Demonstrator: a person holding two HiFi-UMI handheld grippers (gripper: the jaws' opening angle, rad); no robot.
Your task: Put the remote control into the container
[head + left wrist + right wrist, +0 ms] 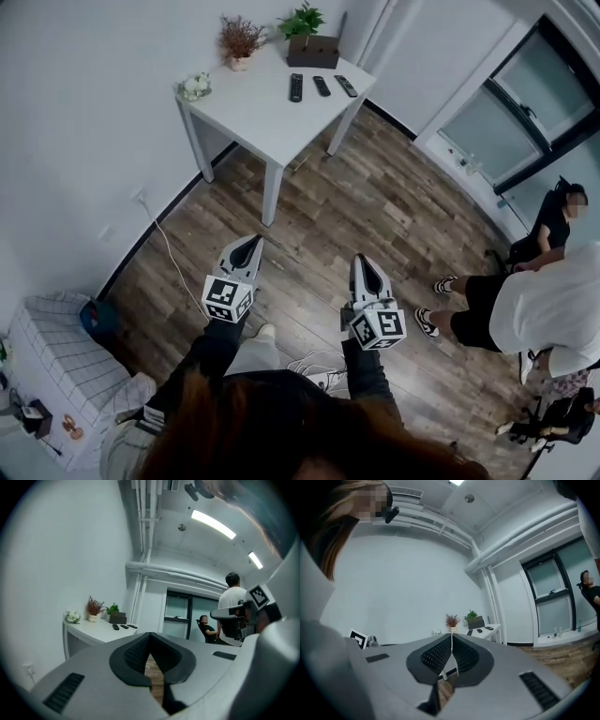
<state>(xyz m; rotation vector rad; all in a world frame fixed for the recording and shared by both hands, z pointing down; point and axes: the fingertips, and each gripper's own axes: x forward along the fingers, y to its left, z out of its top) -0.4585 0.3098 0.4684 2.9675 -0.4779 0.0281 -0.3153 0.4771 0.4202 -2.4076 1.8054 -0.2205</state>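
Three dark remote controls lie side by side on a white table point(253, 117): one on the left point(296, 87), one in the middle point(322, 85), one on the right point(346, 85). Behind them stands a dark box-shaped container point(313, 52). My left gripper point(249, 245) and right gripper point(363, 263) are both shut and empty, held level over the wooden floor, well short of the table. The left gripper view shows the remotes point(123, 626) and container point(118, 618) far off; the right gripper view shows the container point(476, 622) small and distant.
On the table also stand a dried-flower pot point(240, 42), a green plant point(302, 20) and a white flower bunch point(195, 87). A cable point(169, 253) runs along the floor by the left wall. A person in white point(534, 309) stands at the right, another sits beyond.
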